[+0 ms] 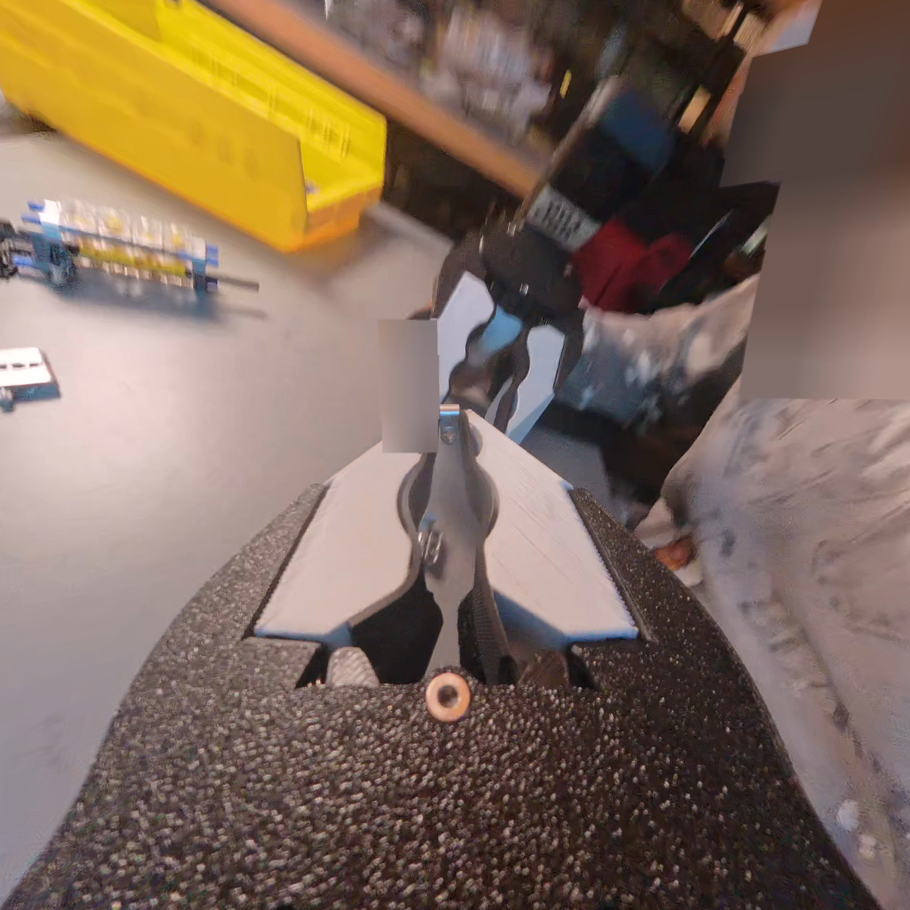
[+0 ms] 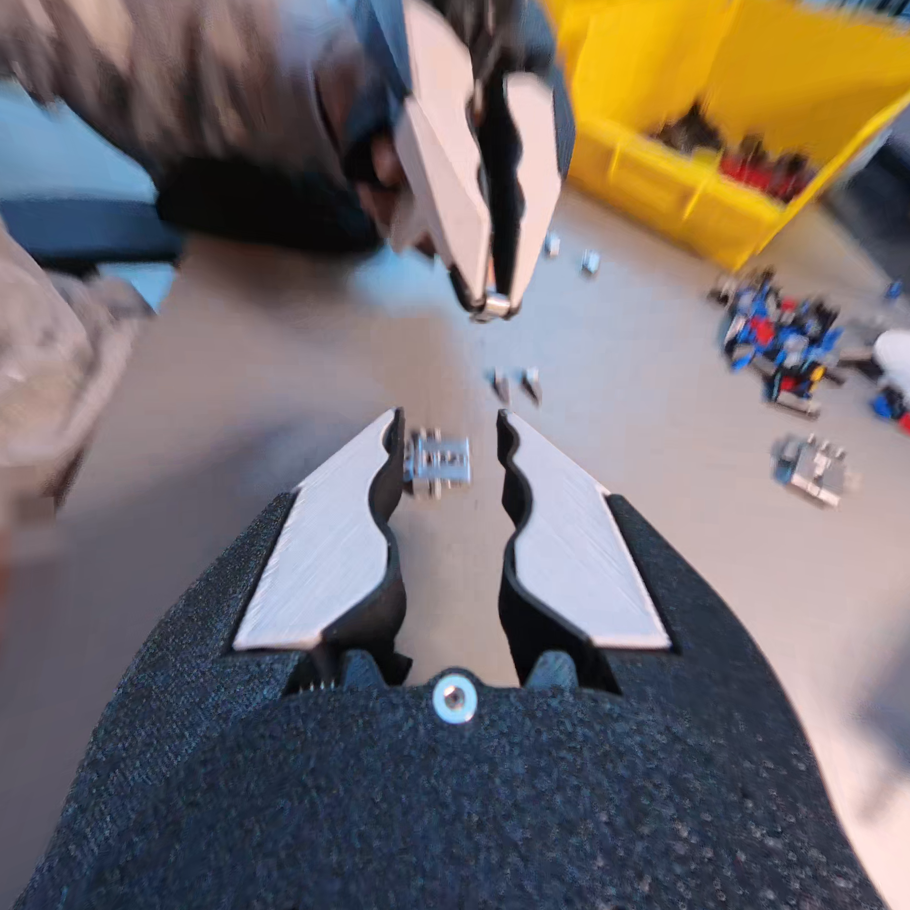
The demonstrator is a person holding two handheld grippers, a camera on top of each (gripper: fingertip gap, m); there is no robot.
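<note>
1. Left gripper is clamped on a small grey clip, held above the table.
2. Right gripper gapes apart; only its own view shows the grey block lying between its fingertips.
3. Yellow bin sits well beyond, to the right.
</note>
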